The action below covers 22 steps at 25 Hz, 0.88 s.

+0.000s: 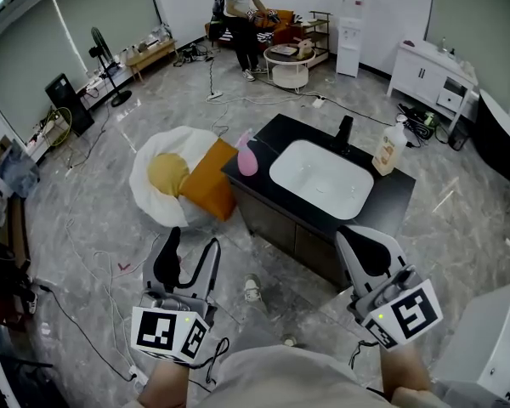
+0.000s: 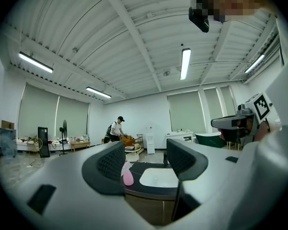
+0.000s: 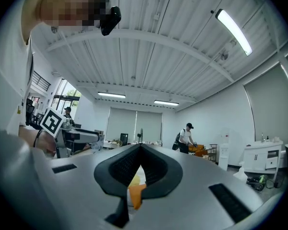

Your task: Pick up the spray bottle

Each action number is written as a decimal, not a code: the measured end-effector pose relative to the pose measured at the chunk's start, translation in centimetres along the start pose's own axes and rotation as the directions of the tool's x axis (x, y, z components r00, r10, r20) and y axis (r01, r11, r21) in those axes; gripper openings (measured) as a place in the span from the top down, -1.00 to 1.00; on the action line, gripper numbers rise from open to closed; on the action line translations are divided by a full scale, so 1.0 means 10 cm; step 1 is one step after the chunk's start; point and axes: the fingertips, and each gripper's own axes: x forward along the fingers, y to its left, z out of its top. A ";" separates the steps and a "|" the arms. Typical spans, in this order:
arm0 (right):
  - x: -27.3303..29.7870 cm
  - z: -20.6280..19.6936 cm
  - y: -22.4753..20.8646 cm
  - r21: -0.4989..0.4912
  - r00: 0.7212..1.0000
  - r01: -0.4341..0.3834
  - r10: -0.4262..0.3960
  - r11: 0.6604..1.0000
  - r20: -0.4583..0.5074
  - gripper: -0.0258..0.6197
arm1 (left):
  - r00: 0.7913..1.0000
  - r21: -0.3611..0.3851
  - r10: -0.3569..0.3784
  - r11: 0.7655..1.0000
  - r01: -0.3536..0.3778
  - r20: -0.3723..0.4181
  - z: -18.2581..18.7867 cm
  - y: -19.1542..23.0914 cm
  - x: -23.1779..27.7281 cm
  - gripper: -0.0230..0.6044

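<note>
Both claws point level toward a cabinet, at seven and five o'clock of the head view. Left gripper [image 1: 194, 243] [image 2: 145, 159] is released: its two black, grid-ribbed pads stand wide apart and grip nothing. Right gripper [image 1: 350, 231] [image 3: 140, 145] is clenched, its two pads meeting at their tips with nothing caught between them. Each claw has a smooth grey shell and one marker cube.

One counter [image 1: 276, 130] of glossy black tops the dark cabinet, its corner turned toward the left claw. At its nine o'clock lies one round beanbag [image 1: 149, 201], soft and white with a yellow yolk-like centre. One white oval sink [image 1: 321, 179], smooth and shallow, is set in the counter. One orange cushion [image 1: 208, 181] leans between the beanbag and the cabinet. One cream plastic pump bottle [image 1: 388, 150] stands at the sink's two o'clock. The spray bottle [image 1: 247, 158] [image 2: 128, 176], one pink, rounded body with a pale trigger head, stands upright at the sink's nine o'clock on the counter's corner, well apart from both claws. One black tap [image 1: 344, 133] rises at the sink's one o'clock.
</note>
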 end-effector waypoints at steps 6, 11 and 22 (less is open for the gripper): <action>0.42 -0.16 -0.26 0.005 0.999 0.049 -0.049 0.999 0.001 0.83 | 1.000 0.009 -0.023 1.000 0.024 -0.014 -0.16 0.23 0.52 0.05; 0.90 -0.22 -0.51 -0.014 0.997 0.083 -0.083 0.996 0.002 0.83 | 0.998 0.015 -0.039 0.999 0.040 -0.044 -0.31 0.54 1.00 0.05; 2.32 -0.55 -1.08 0.020 0.990 0.119 -0.118 0.993 -0.074 0.83 | 0.989 0.005 -0.104 0.994 0.105 -0.105 -0.67 1.38 2.37 0.05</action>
